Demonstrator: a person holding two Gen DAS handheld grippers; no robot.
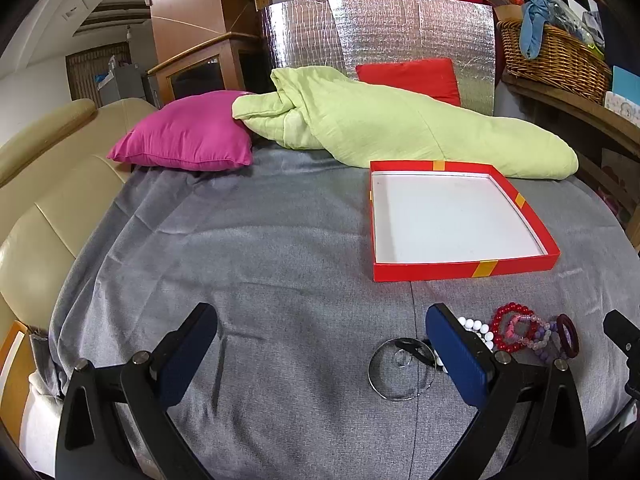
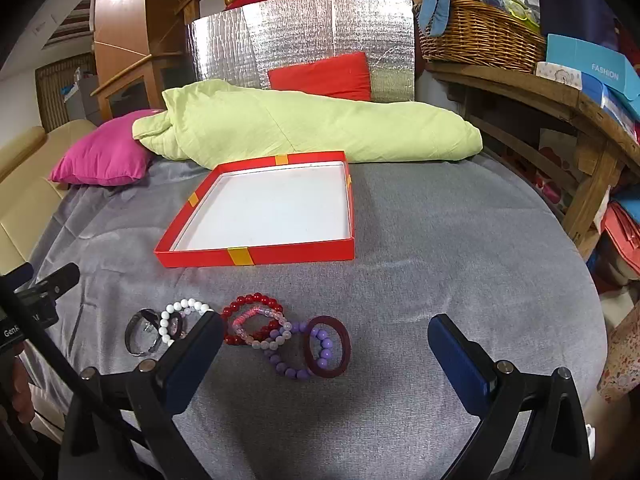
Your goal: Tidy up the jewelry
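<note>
A shallow red box (image 1: 464,268) (image 2: 256,255) with a white floor lies empty on the grey cloth. In front of it lies a row of bracelets: a silver bangle (image 1: 401,369) (image 2: 141,333), white beads (image 1: 476,329) (image 2: 180,310), red beads (image 1: 505,326) (image 2: 250,304), pink and clear beads (image 2: 260,326), purple beads (image 2: 290,354) and a dark red ring (image 1: 568,336) (image 2: 327,346). My left gripper (image 1: 320,354) is open, left of the bangle. My right gripper (image 2: 326,364) is open, just short of the purple beads and ring.
A green quilt (image 1: 400,124) (image 2: 300,128), a pink cushion (image 1: 188,136) and a red cushion (image 2: 324,76) lie behind the box. A beige sofa (image 1: 36,200) is at the left. A wooden shelf with a wicker basket (image 2: 480,36) stands at the right.
</note>
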